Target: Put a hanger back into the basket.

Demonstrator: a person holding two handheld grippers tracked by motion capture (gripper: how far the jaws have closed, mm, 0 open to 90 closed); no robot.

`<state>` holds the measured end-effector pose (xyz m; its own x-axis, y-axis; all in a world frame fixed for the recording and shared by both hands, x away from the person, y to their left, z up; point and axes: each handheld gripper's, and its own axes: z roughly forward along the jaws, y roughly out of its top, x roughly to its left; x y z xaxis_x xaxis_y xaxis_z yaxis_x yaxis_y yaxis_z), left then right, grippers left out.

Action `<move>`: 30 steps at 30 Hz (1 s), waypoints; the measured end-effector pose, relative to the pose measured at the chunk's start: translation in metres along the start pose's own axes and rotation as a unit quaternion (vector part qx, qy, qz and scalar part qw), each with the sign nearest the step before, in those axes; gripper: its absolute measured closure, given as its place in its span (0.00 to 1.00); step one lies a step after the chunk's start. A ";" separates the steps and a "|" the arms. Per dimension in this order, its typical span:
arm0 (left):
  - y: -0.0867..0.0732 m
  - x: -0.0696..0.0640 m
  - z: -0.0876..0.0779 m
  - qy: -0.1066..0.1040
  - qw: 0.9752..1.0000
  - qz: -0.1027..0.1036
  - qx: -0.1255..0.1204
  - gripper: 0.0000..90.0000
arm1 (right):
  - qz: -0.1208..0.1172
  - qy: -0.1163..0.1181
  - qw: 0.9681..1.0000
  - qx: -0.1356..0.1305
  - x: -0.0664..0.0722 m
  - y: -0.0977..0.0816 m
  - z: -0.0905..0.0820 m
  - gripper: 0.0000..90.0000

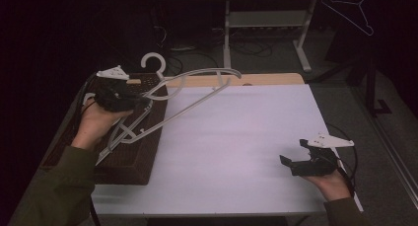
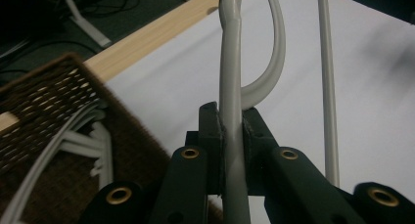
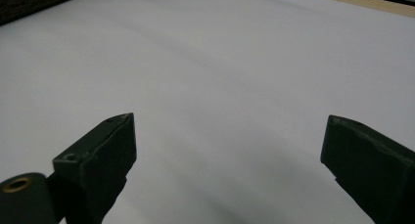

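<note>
White hanger [image 1: 197, 90] clamped in left tongs [image 2: 230, 136], lifted off the wicker basket [image 1: 143, 152]. Right tongs [image 1: 296, 163] gaping, empty, near right. Next: probably carry onto white surface [image 1: 236, 137].

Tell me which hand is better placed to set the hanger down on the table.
Left, probably. The left gripper is already shut on the hanger, lifted over the basket. The right gripper is open with nothing between its jaws, far off over the table.
</note>
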<state>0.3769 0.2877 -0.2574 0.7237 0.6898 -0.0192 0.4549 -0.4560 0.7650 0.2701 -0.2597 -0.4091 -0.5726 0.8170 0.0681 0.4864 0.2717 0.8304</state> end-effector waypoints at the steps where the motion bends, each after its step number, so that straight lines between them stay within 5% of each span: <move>1: -0.002 0.003 -0.003 0.004 1.000 -0.002 -0.001 0.91 | 0.000 0.000 1.000 0.000 0.000 0.000 0.000 0.07; 13: -0.028 0.039 -0.039 0.055 0.998 -0.030 -0.004 0.91 | 0.004 -0.004 1.000 -0.001 -0.001 -0.001 0.001 0.07; 30: -0.081 0.093 -0.084 0.133 0.987 -0.087 0.009 0.91 | 0.007 -0.009 1.000 0.001 -0.002 -0.002 0.002 0.07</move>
<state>0.3640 0.4360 -0.2674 0.4722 0.8812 0.0219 0.5717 -0.3251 0.7533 0.2716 -0.2613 -0.4121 -0.5536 0.8299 0.0693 0.4950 0.2611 0.8288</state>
